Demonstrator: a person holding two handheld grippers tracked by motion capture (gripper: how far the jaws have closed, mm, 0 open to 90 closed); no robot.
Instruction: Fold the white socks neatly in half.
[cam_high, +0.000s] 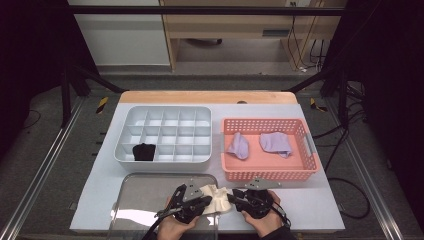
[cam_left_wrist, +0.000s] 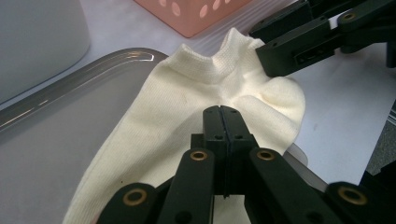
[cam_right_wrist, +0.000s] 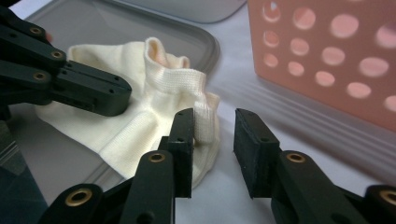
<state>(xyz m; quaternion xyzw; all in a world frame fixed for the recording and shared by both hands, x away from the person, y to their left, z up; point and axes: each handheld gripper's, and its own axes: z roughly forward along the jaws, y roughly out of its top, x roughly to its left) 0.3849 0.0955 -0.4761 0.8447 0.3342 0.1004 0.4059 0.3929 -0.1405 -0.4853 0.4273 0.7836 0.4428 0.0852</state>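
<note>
A cream sock lies half on a clear tray, its cuff hanging over the tray's right rim onto the table. My left gripper is shut on a fold of the sock near its middle, and creases run out from the jaw tips. My right gripper is open at the sock's ribbed cuff. The cuff's edge sits just inside the gap beside one jaw, and the other jaw is clear of it. In the high view both grippers, left and right, meet at the sock near the table's front edge.
A white divided organizer stands behind the tray, with a black sock in a front-left cell. A pink basket at the right holds two purple socks. Its wall is close to my right gripper.
</note>
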